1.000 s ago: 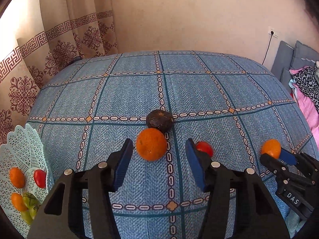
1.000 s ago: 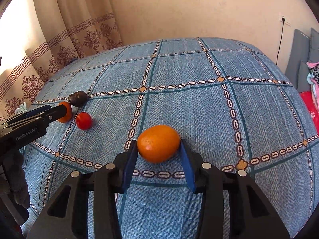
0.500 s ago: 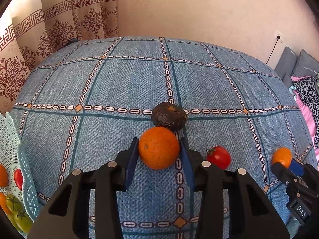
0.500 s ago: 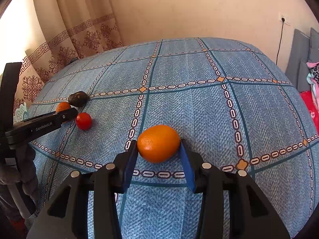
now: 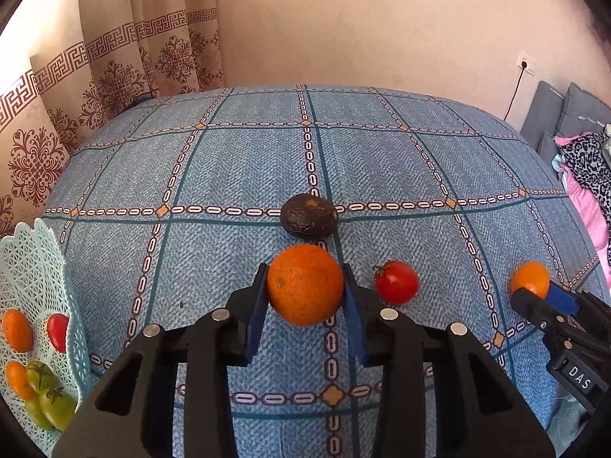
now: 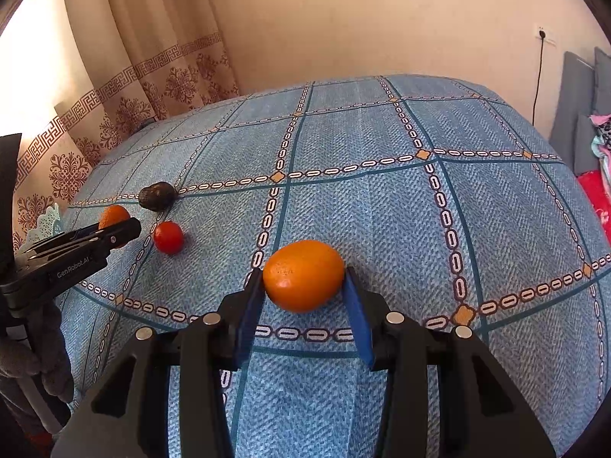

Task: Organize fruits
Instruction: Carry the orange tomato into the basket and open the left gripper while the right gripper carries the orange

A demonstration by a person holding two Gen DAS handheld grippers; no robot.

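Observation:
My left gripper is shut on a round orange, held just above the blue checked bedspread. Right behind it lies a dark avocado, and a red tomato sits to its right. My right gripper is shut on a second, oval orange; in the left wrist view that orange shows at the far right. From the right wrist view the left gripper is at the left, with the tomato and avocado beside it.
A pale blue lattice basket stands at the bed's left edge, holding small oranges, a red tomato and green tomatoes. Patterned curtains hang behind on the left. Grey cushions and pink clothes lie off the right side.
My left gripper moved forward around the round orange, shut on it and raised it slightly. My right gripper stayed shut on its orange without moving.

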